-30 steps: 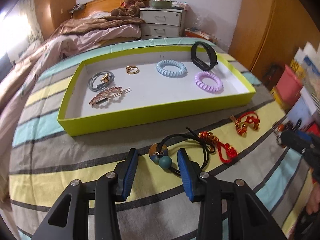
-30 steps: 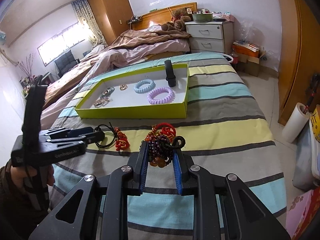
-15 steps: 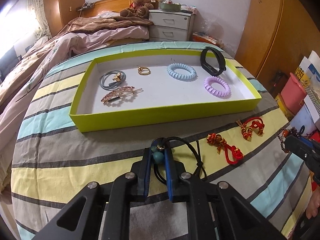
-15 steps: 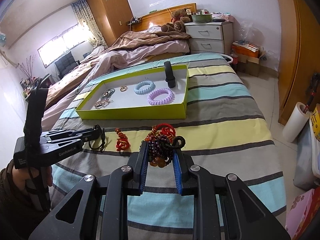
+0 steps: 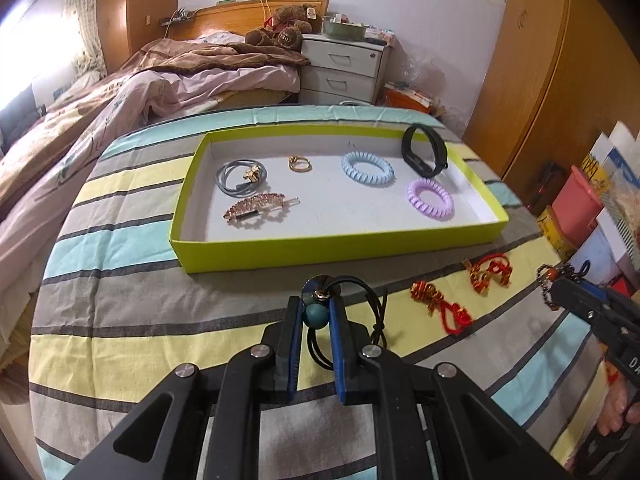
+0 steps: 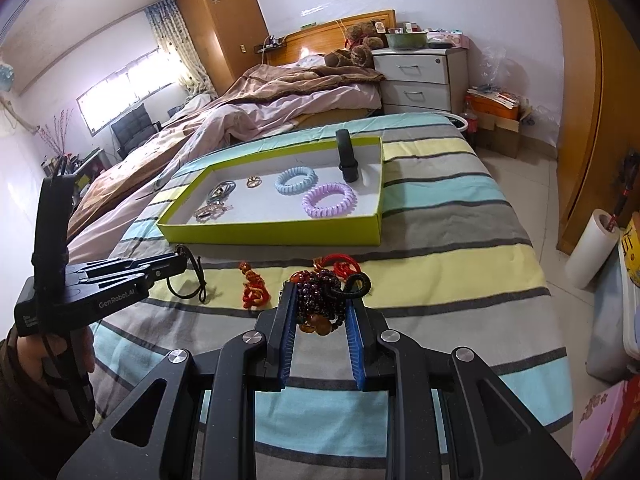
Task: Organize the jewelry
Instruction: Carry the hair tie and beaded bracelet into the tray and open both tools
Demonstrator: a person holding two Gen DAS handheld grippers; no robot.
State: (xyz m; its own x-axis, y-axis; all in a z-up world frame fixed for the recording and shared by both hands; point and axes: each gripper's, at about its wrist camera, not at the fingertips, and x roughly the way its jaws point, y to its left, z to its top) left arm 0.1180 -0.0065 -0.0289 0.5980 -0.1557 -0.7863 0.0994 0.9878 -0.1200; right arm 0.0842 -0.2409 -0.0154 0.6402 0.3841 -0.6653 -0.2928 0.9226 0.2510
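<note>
My left gripper (image 5: 316, 314) is shut on a black cord necklace (image 5: 362, 300) with a teal bead and a metal disc, lifted a little above the striped bedspread, in front of the lime green tray (image 5: 320, 249). The tray holds a grey hair tie (image 5: 236, 178), a gold ring (image 5: 300, 164), a blue coil tie (image 5: 368, 168), a purple coil tie (image 5: 430, 199), a black band (image 5: 424, 150) and a sparkly hair clip (image 5: 256, 208). My right gripper (image 6: 322, 304) is shut on a dark purple bead bracelet (image 6: 320, 300). Two red knot charms (image 5: 440, 308) (image 5: 490, 272) lie on the bed.
The tray (image 6: 280, 232) lies across the middle of the bed. A rumpled pink quilt (image 5: 160, 92) and a white nightstand (image 5: 344, 68) stand behind it. Boxes and a pink bin (image 5: 576, 204) sit at the right of the bed, and a paper roll (image 6: 592, 248) stands on the floor.
My left gripper closed on the black cord necklace's bead and lifted it off the bedspread, rising. My right gripper stayed shut on the bead bracelet, hardly moving.
</note>
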